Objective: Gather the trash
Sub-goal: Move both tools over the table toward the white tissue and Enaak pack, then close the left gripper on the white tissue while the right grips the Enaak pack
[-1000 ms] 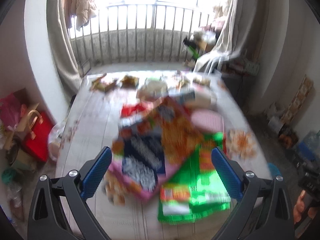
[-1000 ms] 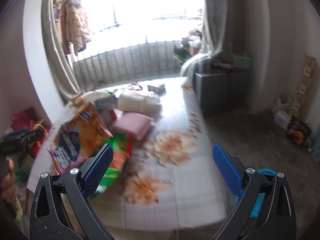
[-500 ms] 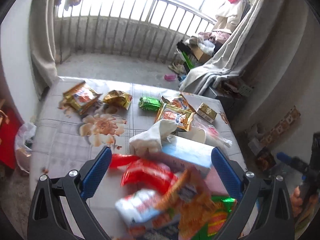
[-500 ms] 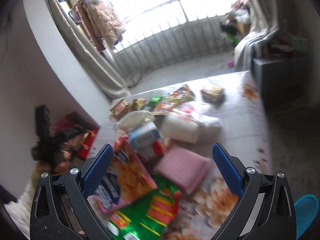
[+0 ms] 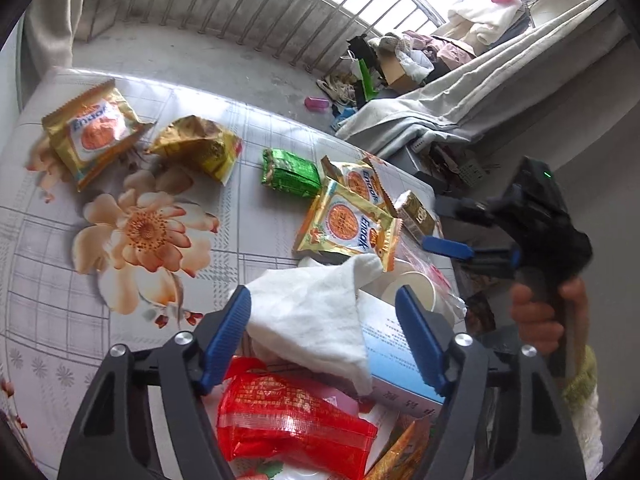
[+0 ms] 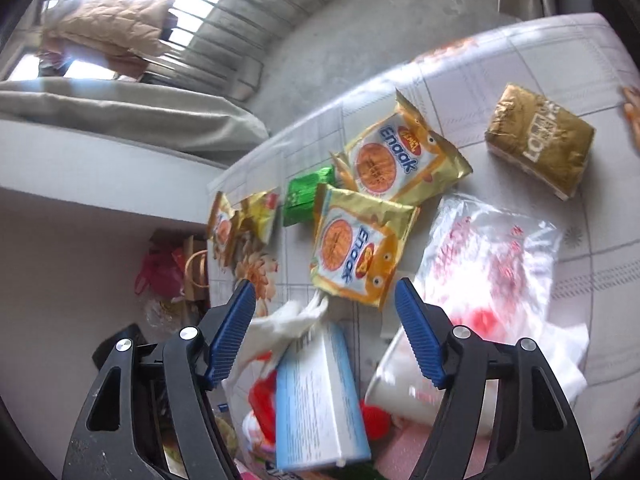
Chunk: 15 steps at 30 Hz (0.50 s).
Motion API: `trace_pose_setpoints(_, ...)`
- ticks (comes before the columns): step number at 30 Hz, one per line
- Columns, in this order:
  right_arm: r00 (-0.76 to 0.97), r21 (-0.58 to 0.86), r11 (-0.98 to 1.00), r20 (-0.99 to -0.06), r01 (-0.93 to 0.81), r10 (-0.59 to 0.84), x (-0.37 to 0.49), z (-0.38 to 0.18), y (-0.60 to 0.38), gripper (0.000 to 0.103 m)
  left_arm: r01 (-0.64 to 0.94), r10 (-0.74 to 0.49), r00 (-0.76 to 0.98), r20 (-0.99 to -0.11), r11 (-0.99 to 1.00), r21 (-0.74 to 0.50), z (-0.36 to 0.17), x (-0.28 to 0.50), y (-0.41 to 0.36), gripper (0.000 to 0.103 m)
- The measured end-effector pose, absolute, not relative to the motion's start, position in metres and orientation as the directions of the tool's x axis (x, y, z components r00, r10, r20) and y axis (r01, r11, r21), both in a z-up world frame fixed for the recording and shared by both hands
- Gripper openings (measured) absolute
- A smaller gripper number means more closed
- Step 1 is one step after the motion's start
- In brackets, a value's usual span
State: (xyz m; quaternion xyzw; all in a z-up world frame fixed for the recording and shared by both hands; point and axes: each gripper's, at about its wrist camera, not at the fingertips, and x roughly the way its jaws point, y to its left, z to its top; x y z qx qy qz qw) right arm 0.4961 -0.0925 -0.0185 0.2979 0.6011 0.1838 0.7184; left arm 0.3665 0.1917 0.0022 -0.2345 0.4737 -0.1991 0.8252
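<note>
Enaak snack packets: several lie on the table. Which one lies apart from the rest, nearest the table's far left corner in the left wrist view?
The Enaak packet at the far left, beside the crumpled yellow wrapper. The other two packets overlap each other by the green packet.

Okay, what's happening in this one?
A person with a handheld gripper in each hand is over a table littered with snack wrappers. The left gripper is closing around a white tissue sticking out of a light blue box, though its fingers aren't pressing it yet. The right gripper is closing too, with nothing gripped. Nothing has been picked up.
</note>
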Motion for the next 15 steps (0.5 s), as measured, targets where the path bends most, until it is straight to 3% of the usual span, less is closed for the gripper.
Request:
trace_pose_setpoints(6,0.171,0.531,0.831,-0.845,0.165,0.506,0.518,-0.034,-0.086,0.068,0.166,-0.547,0.45,-0.706,0.828,-0.536,0.001,0.369,0.181,0.055)
trace_pose_setpoints(13,0.138,0.494,0.842,-0.869,0.215,0.475,0.538,-0.049,-0.079,0.068,0.164,-0.541,0.434,-0.721,0.834,-0.527,-0.007,0.375,0.182,0.033)
trace_pose_setpoints(15,0.128,0.475,0.858,-0.88,0.194,0.458,0.537,-0.049,-0.075,0.06,0.167,-0.543,0.433,-0.72,0.832,-0.528,-0.009,0.374,0.183,0.024)
